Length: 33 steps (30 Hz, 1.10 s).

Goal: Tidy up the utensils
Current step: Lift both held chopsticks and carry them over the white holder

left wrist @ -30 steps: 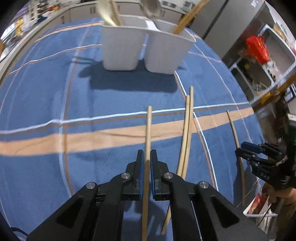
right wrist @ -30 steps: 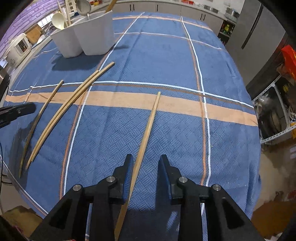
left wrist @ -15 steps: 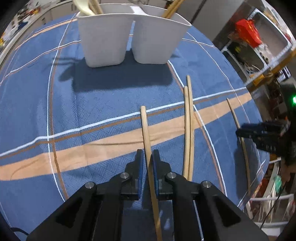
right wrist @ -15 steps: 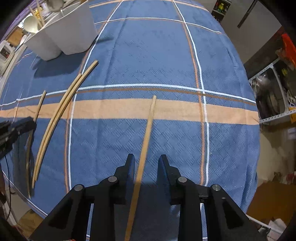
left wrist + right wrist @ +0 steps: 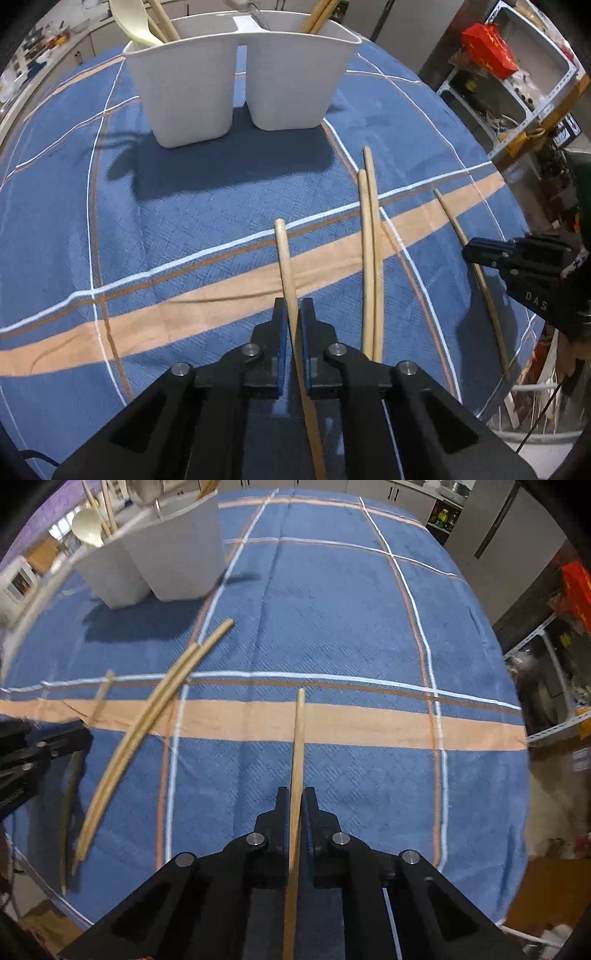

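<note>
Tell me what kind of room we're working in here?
Most likely a home kitchen or dining area: a table under a blue plaid cloth, a white utensil caddy holding spoons, cabinets with a counter behind, and what looks like a refrigerator.

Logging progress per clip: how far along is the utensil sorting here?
Done: spoons and sticks already stand in the white two-compartment holder. In hand: the left tool and right tool each clamp one chopstick. Left: a chopstick pair lies on the blue tablecloth.
</note>
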Each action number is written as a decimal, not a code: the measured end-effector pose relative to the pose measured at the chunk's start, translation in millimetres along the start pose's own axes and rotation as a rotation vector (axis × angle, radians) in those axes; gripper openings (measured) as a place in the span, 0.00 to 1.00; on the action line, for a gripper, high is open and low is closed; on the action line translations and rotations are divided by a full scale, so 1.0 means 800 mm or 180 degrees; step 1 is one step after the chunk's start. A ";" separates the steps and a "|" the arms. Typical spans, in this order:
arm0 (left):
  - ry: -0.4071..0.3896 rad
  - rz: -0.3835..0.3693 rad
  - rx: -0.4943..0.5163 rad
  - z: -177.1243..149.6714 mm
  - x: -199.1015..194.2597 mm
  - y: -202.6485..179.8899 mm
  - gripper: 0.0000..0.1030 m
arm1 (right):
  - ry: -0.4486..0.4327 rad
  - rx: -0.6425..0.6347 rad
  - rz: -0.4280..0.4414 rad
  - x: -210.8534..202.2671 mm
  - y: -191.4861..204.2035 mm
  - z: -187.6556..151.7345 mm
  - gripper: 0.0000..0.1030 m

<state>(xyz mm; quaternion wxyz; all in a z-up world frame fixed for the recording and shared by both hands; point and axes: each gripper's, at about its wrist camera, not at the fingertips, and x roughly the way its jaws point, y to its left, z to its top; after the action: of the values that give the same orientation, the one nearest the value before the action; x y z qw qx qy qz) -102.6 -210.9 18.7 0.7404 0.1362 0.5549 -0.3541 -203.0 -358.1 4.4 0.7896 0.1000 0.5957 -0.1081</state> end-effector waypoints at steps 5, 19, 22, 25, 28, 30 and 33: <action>-0.0218 -0.0088 -0.0353 -0.025 -0.028 0.004 0.05 | -0.0272 0.0252 0.0355 -0.015 -0.012 -0.025 0.06; -0.1132 0.0130 -0.0506 -0.079 -0.149 -0.013 0.05 | -0.1262 0.0562 0.0790 -0.106 -0.029 -0.076 0.06; -0.1235 0.0157 -0.0500 -0.083 -0.163 -0.016 0.05 | -0.1415 0.0561 0.0837 -0.120 -0.031 -0.080 0.06; -0.1347 0.0190 -0.0504 -0.090 -0.180 -0.021 0.05 | -0.1535 0.0557 0.0896 -0.133 -0.032 -0.084 0.06; -0.1468 0.0239 -0.0477 -0.093 -0.195 -0.027 0.05 | -0.1635 0.0535 0.0942 -0.142 -0.033 -0.086 0.06; -0.1550 0.0280 -0.0455 -0.092 -0.204 -0.030 0.05 | -0.1692 0.0518 0.0952 -0.147 -0.032 -0.086 0.06; -0.1667 0.0277 -0.0472 -0.089 -0.217 -0.032 0.05 | -0.1760 0.0506 0.0978 -0.153 -0.033 -0.083 0.06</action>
<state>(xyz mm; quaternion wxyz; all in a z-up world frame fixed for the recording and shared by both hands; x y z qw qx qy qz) -194.4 -122.0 158.0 0.8810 0.0092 0.3627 -0.3035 -304.6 -357.6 103.5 0.9182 0.2169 0.3264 -0.0570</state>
